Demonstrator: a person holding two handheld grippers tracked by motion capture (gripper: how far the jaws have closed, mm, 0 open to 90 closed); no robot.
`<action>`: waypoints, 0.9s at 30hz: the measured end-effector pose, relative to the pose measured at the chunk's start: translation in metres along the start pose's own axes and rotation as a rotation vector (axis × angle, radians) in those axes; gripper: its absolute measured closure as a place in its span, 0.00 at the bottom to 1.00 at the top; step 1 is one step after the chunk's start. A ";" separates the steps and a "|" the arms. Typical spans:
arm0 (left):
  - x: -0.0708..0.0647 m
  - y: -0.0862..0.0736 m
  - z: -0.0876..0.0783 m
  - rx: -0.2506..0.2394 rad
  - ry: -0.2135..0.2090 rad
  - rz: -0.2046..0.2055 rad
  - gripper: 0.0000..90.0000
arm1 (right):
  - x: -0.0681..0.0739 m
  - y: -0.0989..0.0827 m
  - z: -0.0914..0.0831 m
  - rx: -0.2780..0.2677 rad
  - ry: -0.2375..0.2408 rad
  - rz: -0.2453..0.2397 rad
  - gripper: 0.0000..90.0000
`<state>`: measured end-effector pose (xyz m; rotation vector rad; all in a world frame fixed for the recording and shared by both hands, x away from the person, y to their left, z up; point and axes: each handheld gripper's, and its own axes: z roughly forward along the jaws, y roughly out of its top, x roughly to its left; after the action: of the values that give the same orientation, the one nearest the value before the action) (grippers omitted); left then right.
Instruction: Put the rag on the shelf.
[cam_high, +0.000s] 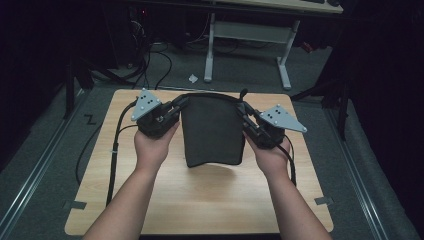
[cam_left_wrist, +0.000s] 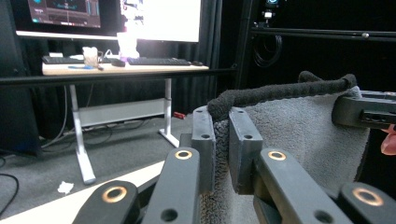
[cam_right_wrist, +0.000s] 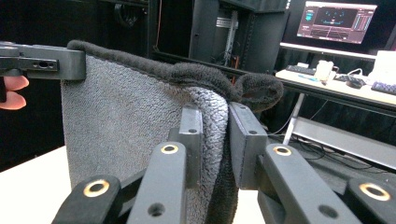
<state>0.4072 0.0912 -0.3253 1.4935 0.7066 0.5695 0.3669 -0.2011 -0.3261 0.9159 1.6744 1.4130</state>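
You hold one hand-held gripper in each hand, and between them hangs a dark grey, thick terry cloth towel (cam_high: 212, 131) with a rolled black hem along its top edge.

Your left hand-held gripper (cam_high: 176, 108) is closed on the left top corner of the towel. In the left gripper view its two black jaws stand close together, and the towel (cam_left_wrist: 299, 126) is pressed between the pads (cam_left_wrist: 203, 140); the hem comes out above the jaws and runs away from them to the other hand-held gripper at the far side.

Your right hand-held gripper (cam_high: 246, 116) is closed on the right top corner in the same way. In the right gripper view the fabric (cam_right_wrist: 126, 121) is folded between its pads (cam_right_wrist: 244, 135), and a small loop of the hem (cam_right_wrist: 259, 91) sticks up just behind the jaws.

The top edge of the towel is stretched almost straight from one hand-held gripper to the other, with a slight sag in the middle. Below both of them the towel hangs flat and upright, and its lower edge is above the light wooden bench (cam_high: 210, 200), where it throws a shadow on the wood. Whether the lower edge touches the wood, I cannot tell.

Your left hand (cam_high: 152, 145) and your right hand (cam_high: 272, 155) are at about the same height, one on each side of the towel.
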 end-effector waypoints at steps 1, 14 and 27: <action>0.000 0.002 0.001 -0.003 -0.002 0.004 0.92 | 0.000 0.001 0.000 0.001 0.001 0.006 0.86; 0.011 0.014 0.020 0.018 -0.012 0.044 0.92 | -0.014 0.006 0.013 0.009 -0.003 0.024 0.86; 0.035 0.022 0.063 0.016 0.030 0.040 0.92 | -0.043 0.012 0.053 0.004 -0.013 0.075 0.86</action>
<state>0.4780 0.0737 -0.3091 1.5193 0.7070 0.6192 0.4348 -0.2134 -0.3160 0.9976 1.6489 1.4504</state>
